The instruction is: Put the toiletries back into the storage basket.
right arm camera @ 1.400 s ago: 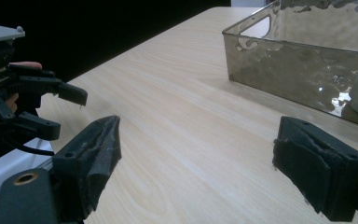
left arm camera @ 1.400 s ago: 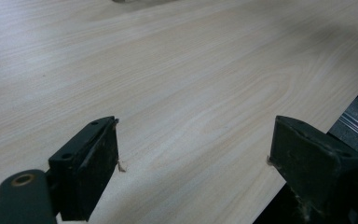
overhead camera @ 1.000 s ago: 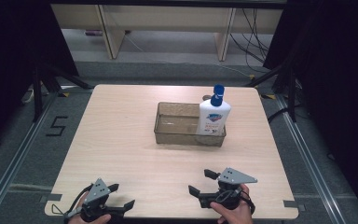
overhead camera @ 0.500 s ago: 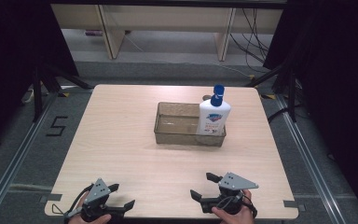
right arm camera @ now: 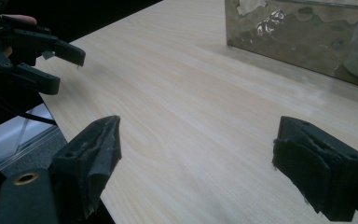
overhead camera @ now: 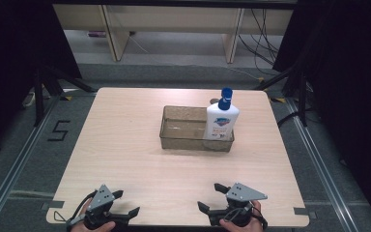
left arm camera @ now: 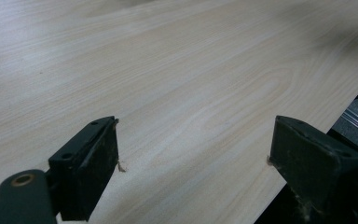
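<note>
A white bottle with a blue cap stands upright in the right end of a smoky clear plastic bin at the table's middle. My left gripper rests open at the near left edge, its fingers pointing right with nothing between them. My right gripper is open at the near edge, right of centre, fingers pointing left. In the left gripper view the open gripper frames bare wood. In the right gripper view the open gripper faces the bin at top right, with the left gripper at upper left.
The light wooden table has wide bare room on the left and in front of the bin. Its near edge runs just under both grippers. Dark floor and metal rails surround it, and shelving legs stand at the back.
My right gripper has drawn back a little toward the near edge of the table. The left gripper, the bin and the bottle have stayed put.
</note>
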The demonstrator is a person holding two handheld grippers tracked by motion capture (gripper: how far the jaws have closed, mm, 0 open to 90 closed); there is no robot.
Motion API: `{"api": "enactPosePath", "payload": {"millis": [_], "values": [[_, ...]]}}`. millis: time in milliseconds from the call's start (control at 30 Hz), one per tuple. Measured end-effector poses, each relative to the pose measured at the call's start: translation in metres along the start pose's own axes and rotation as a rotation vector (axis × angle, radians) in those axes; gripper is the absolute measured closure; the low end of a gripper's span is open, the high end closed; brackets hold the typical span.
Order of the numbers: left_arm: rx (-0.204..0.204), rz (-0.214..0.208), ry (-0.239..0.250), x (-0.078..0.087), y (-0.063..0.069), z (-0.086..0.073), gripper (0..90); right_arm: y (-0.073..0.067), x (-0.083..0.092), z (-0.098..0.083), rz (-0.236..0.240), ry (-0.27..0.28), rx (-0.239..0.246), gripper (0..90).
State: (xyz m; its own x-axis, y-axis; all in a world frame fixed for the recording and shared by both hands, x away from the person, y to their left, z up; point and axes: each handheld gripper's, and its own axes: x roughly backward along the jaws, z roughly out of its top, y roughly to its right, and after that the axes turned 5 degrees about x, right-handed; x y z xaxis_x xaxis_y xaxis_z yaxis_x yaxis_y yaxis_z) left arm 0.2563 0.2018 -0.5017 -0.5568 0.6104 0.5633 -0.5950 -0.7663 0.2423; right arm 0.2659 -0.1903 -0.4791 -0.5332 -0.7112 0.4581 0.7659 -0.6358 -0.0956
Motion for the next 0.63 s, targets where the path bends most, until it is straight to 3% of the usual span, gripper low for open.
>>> {"api": "enactPosePath", "payload": {"millis": [633], "values": [[-0.009,-0.004,-0.007,-0.0008,-0.0003,-0.0001,14.8,0.0005,0.0003,-0.0026,0.007,-0.008,-0.009,15.3]]}}
